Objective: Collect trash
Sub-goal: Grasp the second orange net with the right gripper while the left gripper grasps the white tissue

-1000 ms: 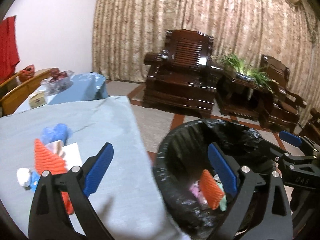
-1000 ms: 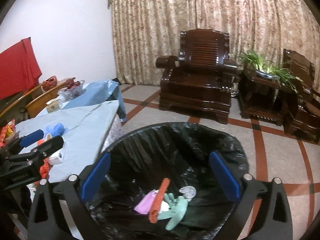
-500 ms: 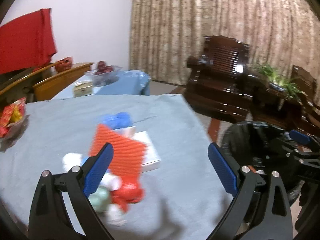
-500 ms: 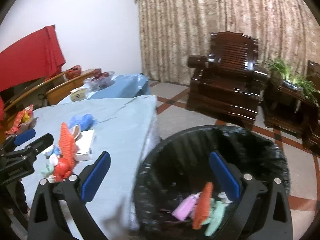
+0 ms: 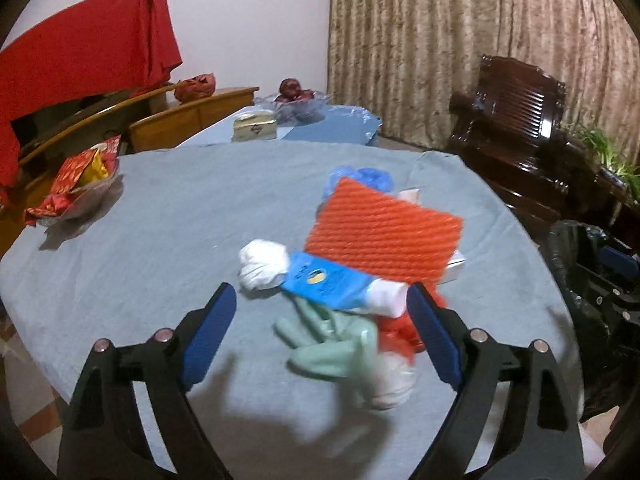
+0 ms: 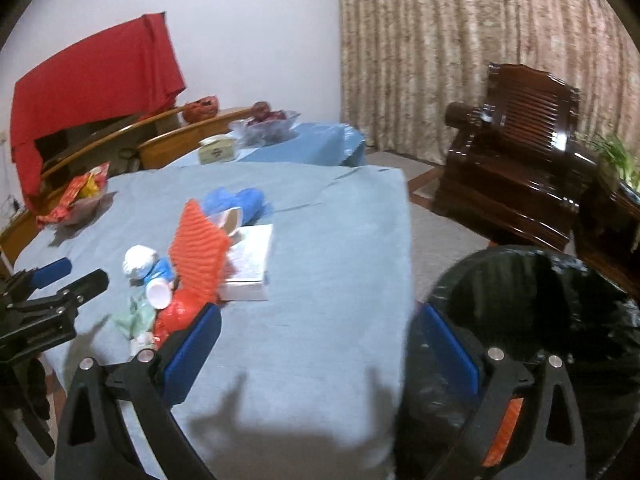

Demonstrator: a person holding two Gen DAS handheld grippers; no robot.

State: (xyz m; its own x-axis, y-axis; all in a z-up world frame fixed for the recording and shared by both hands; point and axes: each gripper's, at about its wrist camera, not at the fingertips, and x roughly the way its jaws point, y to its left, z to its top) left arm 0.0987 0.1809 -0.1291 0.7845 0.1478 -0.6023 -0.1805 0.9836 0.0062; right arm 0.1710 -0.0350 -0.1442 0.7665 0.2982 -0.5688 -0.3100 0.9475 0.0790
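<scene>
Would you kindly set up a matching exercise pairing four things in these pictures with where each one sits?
Things:
1. orange ridged foam sheet
2. mint green rubber glove
3. black bin liner
4. red cloth

Places:
A. draped over furniture by the wall
B. on the floor beside the blue-covered table
C. leaning over the white flat box
D. lying nearest the left gripper

Pairs: 1-C, 2-D, 3-B, 4-A
</scene>
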